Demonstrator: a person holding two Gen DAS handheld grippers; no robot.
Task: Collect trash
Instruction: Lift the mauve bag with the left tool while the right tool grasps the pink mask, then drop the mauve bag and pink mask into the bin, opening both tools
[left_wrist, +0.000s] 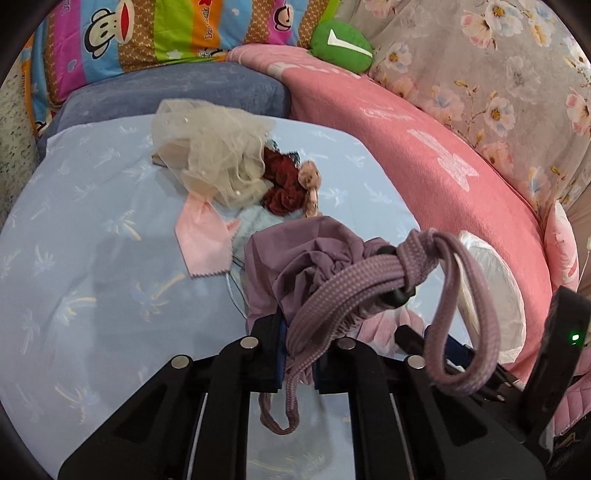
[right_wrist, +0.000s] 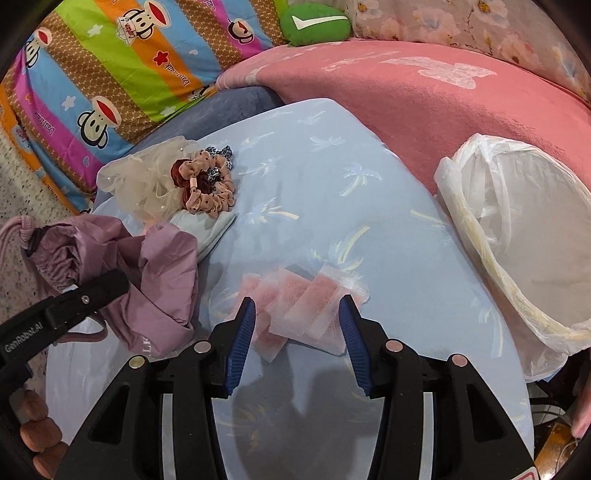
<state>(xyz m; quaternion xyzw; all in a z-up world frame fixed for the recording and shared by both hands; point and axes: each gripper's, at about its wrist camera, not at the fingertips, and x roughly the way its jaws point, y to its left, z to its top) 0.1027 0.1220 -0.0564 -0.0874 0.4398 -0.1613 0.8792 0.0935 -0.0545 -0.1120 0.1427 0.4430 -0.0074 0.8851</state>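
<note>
A crumpled purple drawstring bag (left_wrist: 295, 258) with a thick woven cord (left_wrist: 354, 284) hangs in front of my left gripper (left_wrist: 297, 354), which is shut on its cord and fabric. From the right wrist view the same bag (right_wrist: 147, 273) sits at the left under the left gripper (right_wrist: 92, 291). My right gripper (right_wrist: 297, 332) is open and low over the light blue sheet (right_wrist: 314, 166). Its blue pads (right_wrist: 243, 332) flank a fan of pink and white wrappers (right_wrist: 306, 306) without pressing them. A white plastic bag liner (right_wrist: 517, 240) gapes open at the right.
A heap of hair items lies at the back: cream tulle (left_wrist: 210, 158), a dark red scrunchie (left_wrist: 280, 184), a beige spotted scrunchie (right_wrist: 210, 199) and a pink cloth (left_wrist: 203, 240). A pink blanket (right_wrist: 406, 92), a striped cartoon pillow (right_wrist: 110, 74) and a green cushion (right_wrist: 314, 22) border the sheet.
</note>
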